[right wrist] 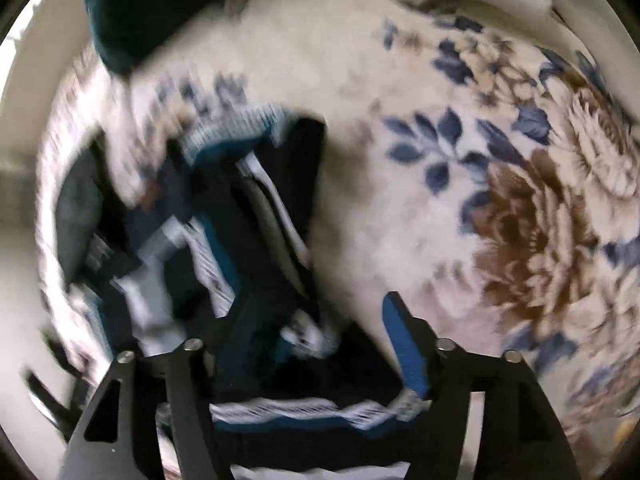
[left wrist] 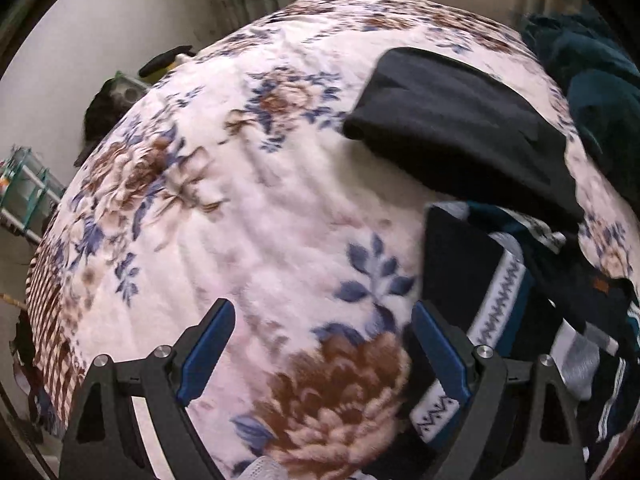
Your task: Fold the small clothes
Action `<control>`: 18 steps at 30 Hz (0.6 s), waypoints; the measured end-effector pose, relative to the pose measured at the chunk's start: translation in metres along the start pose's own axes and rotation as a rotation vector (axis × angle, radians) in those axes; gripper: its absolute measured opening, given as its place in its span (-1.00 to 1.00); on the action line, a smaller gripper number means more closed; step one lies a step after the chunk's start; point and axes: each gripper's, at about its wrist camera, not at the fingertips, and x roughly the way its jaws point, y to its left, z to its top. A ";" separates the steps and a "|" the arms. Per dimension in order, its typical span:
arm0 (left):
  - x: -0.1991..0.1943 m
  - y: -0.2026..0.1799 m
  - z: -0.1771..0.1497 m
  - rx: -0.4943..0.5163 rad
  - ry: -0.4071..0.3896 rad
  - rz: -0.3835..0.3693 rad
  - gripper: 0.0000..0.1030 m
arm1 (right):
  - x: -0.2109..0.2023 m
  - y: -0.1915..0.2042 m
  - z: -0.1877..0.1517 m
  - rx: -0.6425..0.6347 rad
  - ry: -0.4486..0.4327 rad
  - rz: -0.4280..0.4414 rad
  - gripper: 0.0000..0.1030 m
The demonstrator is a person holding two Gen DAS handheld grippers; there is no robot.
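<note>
Both jaws stand spread: my left gripper point(left wrist: 322, 344) over fluffy floral blanket point(left wrist: 224, 208), my right gripper point(right wrist: 304, 332) straddling rumpled navy patterned-band clothes point(right wrist: 256, 216). I see nothing pinched

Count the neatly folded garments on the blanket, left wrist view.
1: a folded black garment, upper right on the floral blanket. The dark patterned heap below it is unfolded and may hide more.

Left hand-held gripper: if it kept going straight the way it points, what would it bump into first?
Probably the floral blanket. The left hand-held gripper is open with only blanket between its fingers. The dark patterned garment lies just beside its right finger, so it might brush that; depth is unclear.
</note>
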 end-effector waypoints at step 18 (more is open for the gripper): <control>0.031 -0.019 0.001 -0.052 0.080 -0.102 0.75 | 0.035 0.045 0.001 -0.222 0.086 -0.304 -0.39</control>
